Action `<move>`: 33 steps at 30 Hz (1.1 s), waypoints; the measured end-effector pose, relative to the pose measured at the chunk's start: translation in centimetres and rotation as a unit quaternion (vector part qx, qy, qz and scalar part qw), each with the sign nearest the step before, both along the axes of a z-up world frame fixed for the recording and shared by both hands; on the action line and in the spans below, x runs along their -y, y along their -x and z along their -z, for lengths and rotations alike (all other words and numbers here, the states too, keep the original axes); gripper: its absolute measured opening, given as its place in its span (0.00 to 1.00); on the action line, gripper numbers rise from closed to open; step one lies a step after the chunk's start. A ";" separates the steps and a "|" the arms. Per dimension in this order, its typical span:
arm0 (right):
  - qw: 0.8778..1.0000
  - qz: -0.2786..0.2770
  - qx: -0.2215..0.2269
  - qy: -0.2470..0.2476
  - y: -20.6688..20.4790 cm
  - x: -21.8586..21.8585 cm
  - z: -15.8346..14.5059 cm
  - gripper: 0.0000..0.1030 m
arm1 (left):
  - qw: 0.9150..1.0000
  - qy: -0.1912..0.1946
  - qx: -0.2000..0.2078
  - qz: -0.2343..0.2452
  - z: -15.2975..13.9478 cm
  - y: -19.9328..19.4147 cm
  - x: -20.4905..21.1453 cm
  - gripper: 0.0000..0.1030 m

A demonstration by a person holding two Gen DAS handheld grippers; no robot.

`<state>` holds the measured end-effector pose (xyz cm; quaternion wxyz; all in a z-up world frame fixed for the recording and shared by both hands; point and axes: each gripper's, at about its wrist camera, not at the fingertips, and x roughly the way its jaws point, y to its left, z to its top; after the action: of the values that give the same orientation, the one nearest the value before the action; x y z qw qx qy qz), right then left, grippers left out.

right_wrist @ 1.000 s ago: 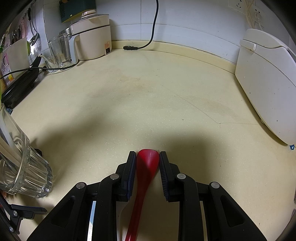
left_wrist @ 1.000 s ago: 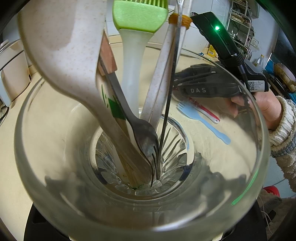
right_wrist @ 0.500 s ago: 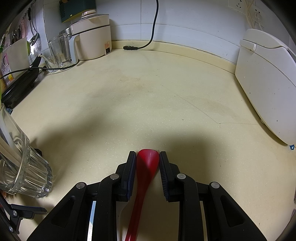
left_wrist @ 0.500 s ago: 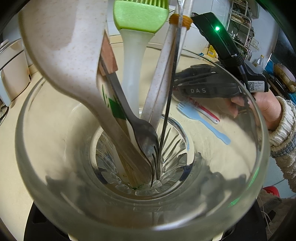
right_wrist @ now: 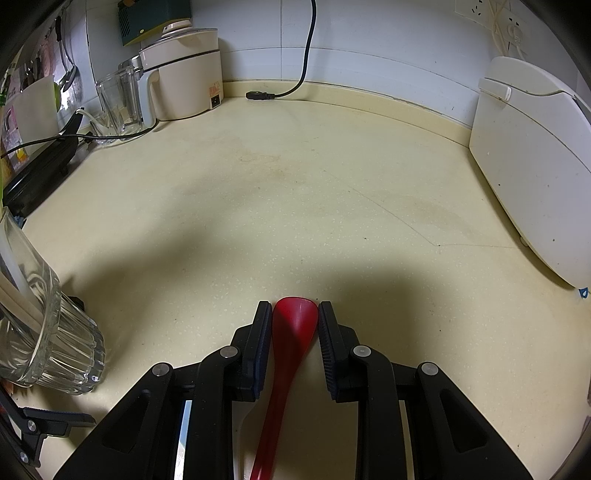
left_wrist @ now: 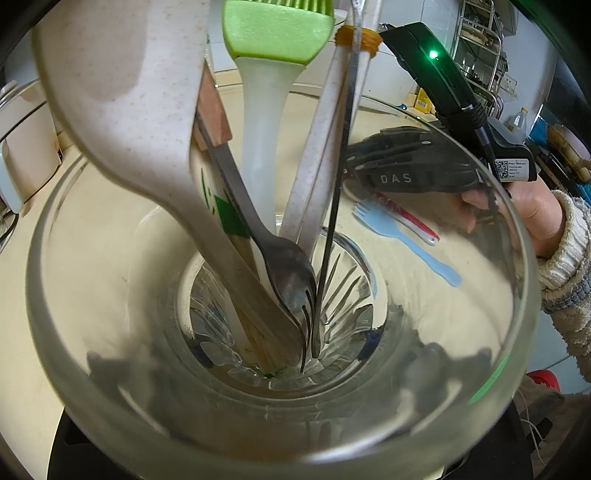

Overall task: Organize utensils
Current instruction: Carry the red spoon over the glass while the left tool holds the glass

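A clear ribbed glass jar (left_wrist: 461, 332) fills the left wrist view, and my left gripper (left_wrist: 291, 439) is shut around it, its fingers mostly hidden behind the glass. Inside stand a speckled white spoon (left_wrist: 122, 110), a green silicone brush (left_wrist: 273, 33), a metal fork (left_wrist: 284, 266) and several other handles. My right gripper (right_wrist: 295, 325) is shut on the bowl of a red spoon (right_wrist: 295, 317), low over the counter. To the right of the jar lies a light blue plastic fork (left_wrist: 410, 243) on the counter. The jar (right_wrist: 44, 332) appears tilted at the left edge of the right wrist view.
The beige counter (right_wrist: 314, 192) stretches ahead. At the back left stand a cream appliance (right_wrist: 184, 74) and a glass pitcher (right_wrist: 118, 99). A black power cord (right_wrist: 280, 92) lies by the wall. A white appliance lid (right_wrist: 535, 166) stands at the right.
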<state>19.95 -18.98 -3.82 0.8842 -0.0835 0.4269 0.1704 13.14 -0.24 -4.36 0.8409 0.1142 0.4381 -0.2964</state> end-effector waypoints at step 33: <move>0.973 0.045 0.169 -0.151 5.8 3.2 -11.6 0.24 | 1.000 -0.004 0.002 0.000 0.0 0.0 0.4 0.84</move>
<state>14.19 -22.15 7.75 0.9528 0.0422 0.2436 0.1764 13.12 -0.62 -4.40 0.8412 0.1183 0.4381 -0.2940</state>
